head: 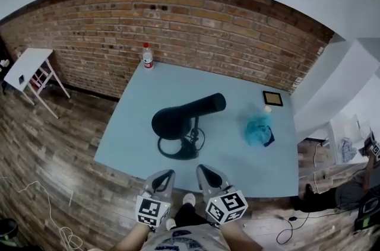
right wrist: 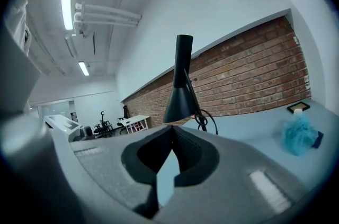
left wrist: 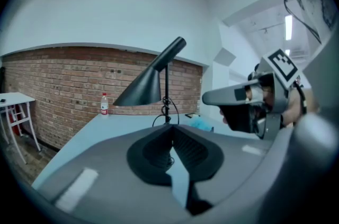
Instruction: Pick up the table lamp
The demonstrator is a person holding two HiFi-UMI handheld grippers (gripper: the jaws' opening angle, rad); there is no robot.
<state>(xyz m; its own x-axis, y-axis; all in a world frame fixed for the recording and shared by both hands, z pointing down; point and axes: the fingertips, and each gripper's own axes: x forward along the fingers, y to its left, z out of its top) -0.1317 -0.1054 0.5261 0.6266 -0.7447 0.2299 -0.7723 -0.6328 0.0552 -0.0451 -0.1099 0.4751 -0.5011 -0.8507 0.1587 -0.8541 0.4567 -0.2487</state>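
The black table lamp (head: 185,118) stands mid-table on a round base (head: 177,149), with a cone shade, a long tube head and a looped cord. Both grippers hover at the near table edge, just short of the base and apart from it. My left gripper (head: 168,174) is shut with nothing between its jaws; in its own view the tips (left wrist: 172,127) meet below the lamp's shade (left wrist: 140,89). My right gripper (head: 202,168) is also shut and empty, its tips (right wrist: 172,127) pointing at the lamp (right wrist: 181,96). The right gripper (left wrist: 233,96) also shows in the left gripper view.
On the light-blue table (head: 136,101) are a water bottle (head: 147,56) at the far edge, a fluffy blue bundle (head: 258,128) right of the lamp, and a small framed square (head: 273,98) behind it. A brick wall runs behind. A white side table (head: 27,69) stands far left.
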